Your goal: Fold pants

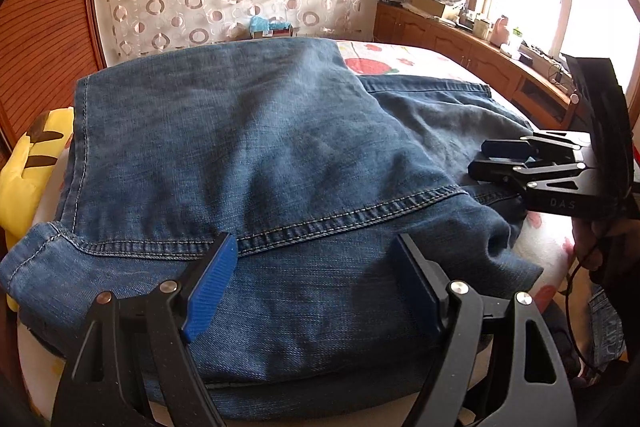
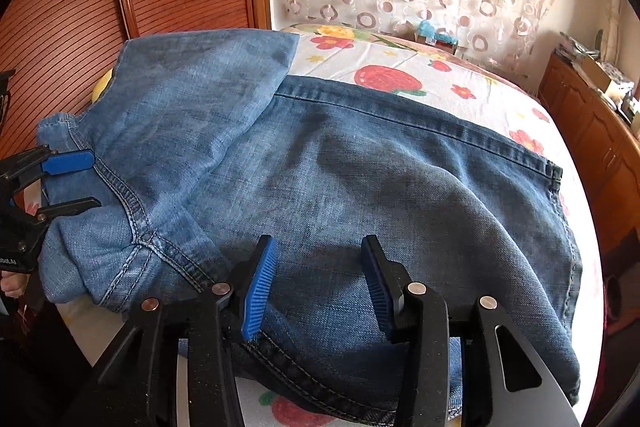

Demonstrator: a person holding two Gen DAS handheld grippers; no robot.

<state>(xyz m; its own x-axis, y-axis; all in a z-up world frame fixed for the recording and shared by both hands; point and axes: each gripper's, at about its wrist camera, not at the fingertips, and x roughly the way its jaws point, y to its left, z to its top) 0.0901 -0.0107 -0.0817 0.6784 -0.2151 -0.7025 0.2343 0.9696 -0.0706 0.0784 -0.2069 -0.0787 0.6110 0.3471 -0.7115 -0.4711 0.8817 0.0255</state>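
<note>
Your left gripper (image 1: 312, 283) stands with its jaws wide apart over the near edge of the folded jeans (image 1: 256, 155), gripping nothing; your right gripper (image 2: 316, 287) also has its jaws apart, with denim below them but not pinched, and the pads do not press on the cloth. The jeans lie on the floral bedsheet (image 2: 440, 83), one leg section doubled back over the rest, its stitched hem running across the stack. Risk one: if you close either gripper on only the top layer, lifting will peel the fold open instead of carrying the whole stack. Risk two: the near edge hangs close to the mattress edge, so an uneven pull may drag the bundle off. Risk three: the yellow plush toy (image 1: 28, 163) lies just beside the far-left corner and may snag a sweeping fold.
</note>
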